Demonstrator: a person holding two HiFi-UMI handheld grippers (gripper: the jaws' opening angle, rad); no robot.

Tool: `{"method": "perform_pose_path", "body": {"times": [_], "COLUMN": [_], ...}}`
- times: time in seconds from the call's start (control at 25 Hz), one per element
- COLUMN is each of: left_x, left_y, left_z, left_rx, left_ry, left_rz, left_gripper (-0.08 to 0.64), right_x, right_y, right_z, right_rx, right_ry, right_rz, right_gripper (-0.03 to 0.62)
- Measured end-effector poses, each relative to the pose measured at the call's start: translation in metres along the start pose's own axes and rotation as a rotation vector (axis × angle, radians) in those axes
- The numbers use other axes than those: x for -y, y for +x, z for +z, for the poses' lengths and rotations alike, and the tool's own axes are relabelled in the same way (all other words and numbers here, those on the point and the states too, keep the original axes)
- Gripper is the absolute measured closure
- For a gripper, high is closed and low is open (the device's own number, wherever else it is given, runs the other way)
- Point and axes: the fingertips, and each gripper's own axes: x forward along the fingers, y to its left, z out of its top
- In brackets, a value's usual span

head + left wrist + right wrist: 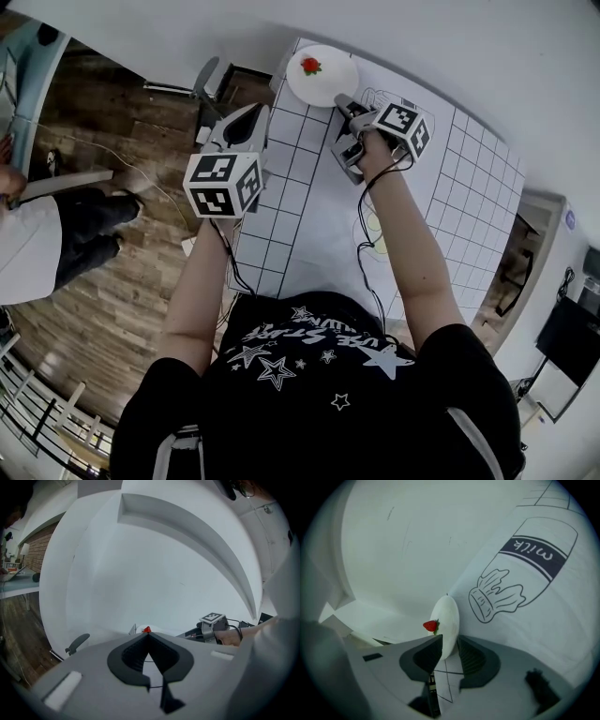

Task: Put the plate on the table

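Roughly level plate (322, 75) in right gripper (341, 99) jaws

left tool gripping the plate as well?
No. The left tool has its jaw tips together with nothing between them, and only the right tool clamps the plate by its rim.
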Motion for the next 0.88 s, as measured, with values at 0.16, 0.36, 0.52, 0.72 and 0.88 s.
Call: {"method": "perform_pose_path", "body": {"times": [0.16,0.36,0.52,0.72,0.88], "left_x": [0.001,0.008,0.019,0.041,0.06], "left_y": [-0.004,-0.01,-0.021,-0.036,-0.05], "left_z": [0.0,0.003,0.006,0.013,0.019], "left_rx": [0.001,0.011,0.026,0.052,0.075], "left_ry": [-0.004,-0.004,-0.004,0.02,0.04], "left_rz": [-0.003,-0.002,0.008,0.009,0.023], "left_gripper": [0.551,0.551,0.551,0.551,0.551], "right_x": [0.003,-0.008,-0.025,-0.04,-0.056], "right_y": [-0.008,-0.023,-0.043,-0.071,-0.095], "right_z": [-0.003,-0.004,-0.004,-0.004,-0.007], "right_rx": [-0.004,0.011,0.031,0.045,0.039], "right_ry": [-0.024,-0.039,-0.073,-0.109,-0.161], "right_rz": [-0.028,0.021,0.082,0.146,0.21], "right_gripper": [0.488,0.488,0.488,0.489,0.489]}}
